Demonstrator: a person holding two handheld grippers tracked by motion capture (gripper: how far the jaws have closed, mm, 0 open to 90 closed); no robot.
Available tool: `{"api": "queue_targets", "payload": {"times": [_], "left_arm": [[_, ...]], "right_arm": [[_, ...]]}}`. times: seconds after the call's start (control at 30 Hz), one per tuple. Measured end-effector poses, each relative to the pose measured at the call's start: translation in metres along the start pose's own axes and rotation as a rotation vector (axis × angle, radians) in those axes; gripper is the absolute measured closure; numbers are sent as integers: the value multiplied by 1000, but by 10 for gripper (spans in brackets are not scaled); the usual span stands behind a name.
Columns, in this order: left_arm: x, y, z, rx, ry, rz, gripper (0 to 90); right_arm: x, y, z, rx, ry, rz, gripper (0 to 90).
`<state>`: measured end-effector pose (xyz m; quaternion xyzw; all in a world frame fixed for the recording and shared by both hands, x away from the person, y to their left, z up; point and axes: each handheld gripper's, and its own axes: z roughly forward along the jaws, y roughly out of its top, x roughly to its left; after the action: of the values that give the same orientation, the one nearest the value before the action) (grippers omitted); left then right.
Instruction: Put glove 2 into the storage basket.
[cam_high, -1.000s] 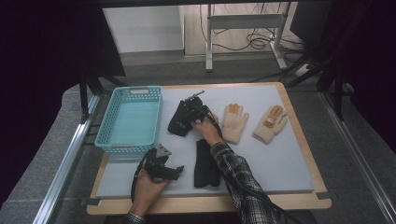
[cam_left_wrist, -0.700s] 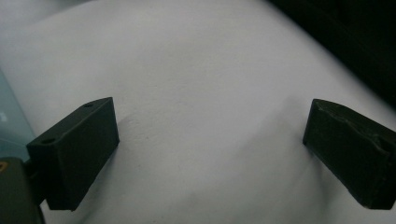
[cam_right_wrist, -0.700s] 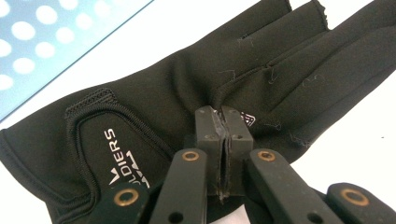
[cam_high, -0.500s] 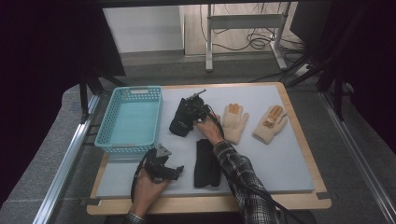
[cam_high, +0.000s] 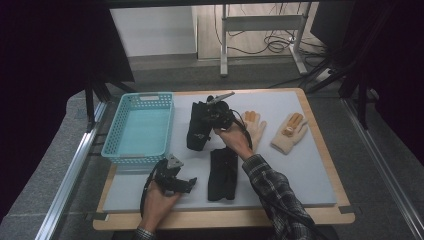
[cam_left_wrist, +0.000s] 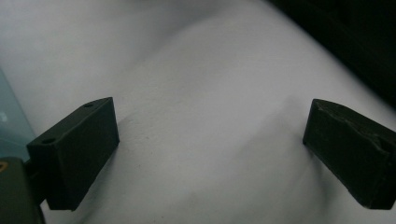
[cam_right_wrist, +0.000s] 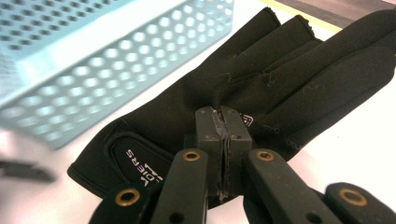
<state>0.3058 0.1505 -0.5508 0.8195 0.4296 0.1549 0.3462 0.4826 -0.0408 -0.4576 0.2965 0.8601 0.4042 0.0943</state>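
Beside the basket lies a black glove (cam_high: 196, 131), and my right gripper (cam_high: 207, 120) is shut on it. In the right gripper view the jaws (cam_right_wrist: 223, 122) pinch a fold of the black glove (cam_right_wrist: 289, 70) near its printed cuff. A second black glove (cam_high: 222, 172) lies flat nearer the front edge. Two cream gloves (cam_high: 256, 126) (cam_high: 290, 131) rest to the right. My left gripper (cam_high: 186, 184) sits low over the white mat at front left. Its jaws (cam_left_wrist: 210, 154) stand wide open with bare mat (cam_left_wrist: 201, 93) between them.
A light blue perforated basket (cam_high: 114, 135) (cam_right_wrist: 93, 88) stands at the mat's left, and it looks empty. The wooden table edge (cam_high: 225, 220) runs along the front. A metal rail (cam_high: 70, 175) borders the left side. Bare mat (cam_high: 300, 175) lies at the right front.
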Motion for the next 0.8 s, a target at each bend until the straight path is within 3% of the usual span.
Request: {"api": "queue_targets", "payload": {"times": [0.07,0.23,0.57,0.7,0.8], "left_arm": [[1,0,0,5,0,8,37],[1,0,0,6,0,8,37],[0,0,0,-3,1,-4,38],[0,0,0,-2,0,-6,38],[0,0,0,-5,2,-3,38]], "right_arm": [[4,-2,-13,-6,31,3,874],[21,-16,-46,15,94,-45,872],[49,-64,-112,22,105,-51,872],[56,-77,-127,37,96,-48,871],[59,-88,-122,70,90,-42,870]]}}
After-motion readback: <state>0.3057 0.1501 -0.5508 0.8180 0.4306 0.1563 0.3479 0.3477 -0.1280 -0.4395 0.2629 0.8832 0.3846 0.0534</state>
